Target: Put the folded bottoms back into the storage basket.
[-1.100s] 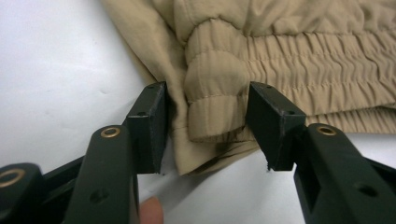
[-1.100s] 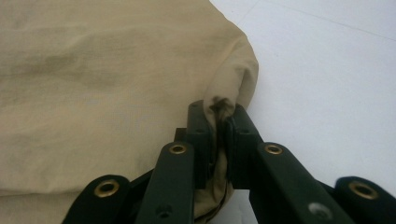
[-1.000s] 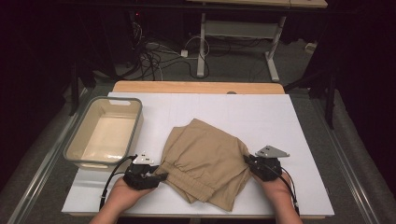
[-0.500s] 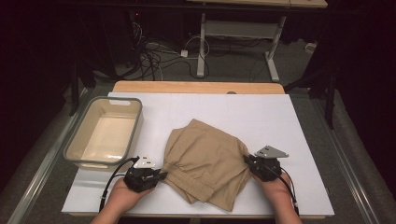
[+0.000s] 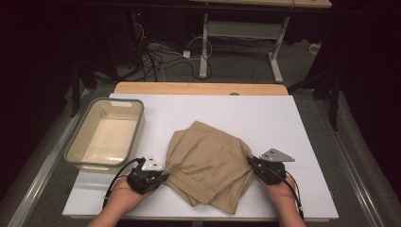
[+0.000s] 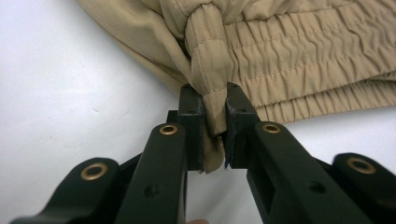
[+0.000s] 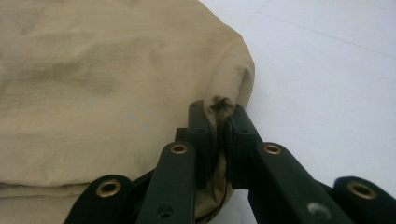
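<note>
My left gripper [image 6: 215,116] has just closed its jaws on the elastic waistband of the tan shorts [image 5: 210,163] lying mid-table; my right gripper [image 7: 223,122] pinches their opposite edge, so I judge them ready to lift

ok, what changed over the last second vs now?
The left hand-held gripper has just been closing and now pinches a bunched fold at the waistband end of the tan shorts; it shifted slightly toward the cloth's left edge. Unchanged: the right hand-held gripper stays clamped on the opposite edge, the shorts lie folded on the white board, and the bin sits at the left.
</note>
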`<state>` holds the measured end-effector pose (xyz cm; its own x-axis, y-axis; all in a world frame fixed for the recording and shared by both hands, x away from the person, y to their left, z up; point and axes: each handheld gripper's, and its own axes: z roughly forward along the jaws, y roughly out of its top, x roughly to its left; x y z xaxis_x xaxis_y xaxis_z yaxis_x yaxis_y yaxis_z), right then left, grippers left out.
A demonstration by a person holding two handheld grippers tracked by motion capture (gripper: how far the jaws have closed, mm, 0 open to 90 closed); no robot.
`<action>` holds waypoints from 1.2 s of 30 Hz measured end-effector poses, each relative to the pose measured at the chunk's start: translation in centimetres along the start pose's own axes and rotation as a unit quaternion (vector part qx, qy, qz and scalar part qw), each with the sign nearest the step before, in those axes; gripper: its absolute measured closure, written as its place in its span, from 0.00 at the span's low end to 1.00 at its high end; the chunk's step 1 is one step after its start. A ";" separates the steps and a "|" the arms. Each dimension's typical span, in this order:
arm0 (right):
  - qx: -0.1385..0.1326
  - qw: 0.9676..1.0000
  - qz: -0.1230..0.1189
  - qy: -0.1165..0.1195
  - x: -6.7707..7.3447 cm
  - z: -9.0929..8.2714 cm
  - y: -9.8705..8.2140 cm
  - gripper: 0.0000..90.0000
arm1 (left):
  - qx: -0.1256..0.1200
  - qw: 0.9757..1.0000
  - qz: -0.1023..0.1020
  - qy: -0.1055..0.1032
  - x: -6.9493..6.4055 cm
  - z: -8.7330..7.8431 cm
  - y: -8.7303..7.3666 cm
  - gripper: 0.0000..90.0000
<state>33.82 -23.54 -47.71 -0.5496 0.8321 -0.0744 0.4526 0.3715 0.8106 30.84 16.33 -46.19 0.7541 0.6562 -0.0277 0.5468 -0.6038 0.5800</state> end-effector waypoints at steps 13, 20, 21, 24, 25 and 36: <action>-0.026 1.000 0.013 0.005 0.1 -0.4 0.1 0.94 | 0.098 0.994 0.042 0.001 0.4 -0.7 3.5 0.87; -0.037 0.999 0.010 0.005 0.4 -0.4 0.6 0.94 | 0.128 0.991 0.048 -0.001 0.7 -1.2 4.5 0.87; -0.040 0.999 0.009 0.005 0.5 -0.4 0.7 0.94 | 0.131 0.990 0.048 -0.001 0.8 -1.4 4.7 0.87; -0.049 0.999 0.009 0.008 0.9 -0.3 1.1 0.94 | 0.139 0.989 0.049 0.005 1.0 -2.1 4.9 0.87; -0.051 0.999 0.007 0.009 1.1 -0.3 1.3 0.94 | 0.143 0.989 0.048 0.007 1.1 -2.4 4.9 0.87; -0.051 0.998 -0.004 0.035 2.7 2.1 2.5 0.94 | 0.189 0.981 0.030 0.011 1.8 -3.6 3.9 0.87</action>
<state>34.95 -19.49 -47.13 -0.6018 0.7975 -0.0434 0.3756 0.3305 0.8658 32.99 16.76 -41.01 0.7832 0.6216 0.0179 0.6008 -0.7638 0.2360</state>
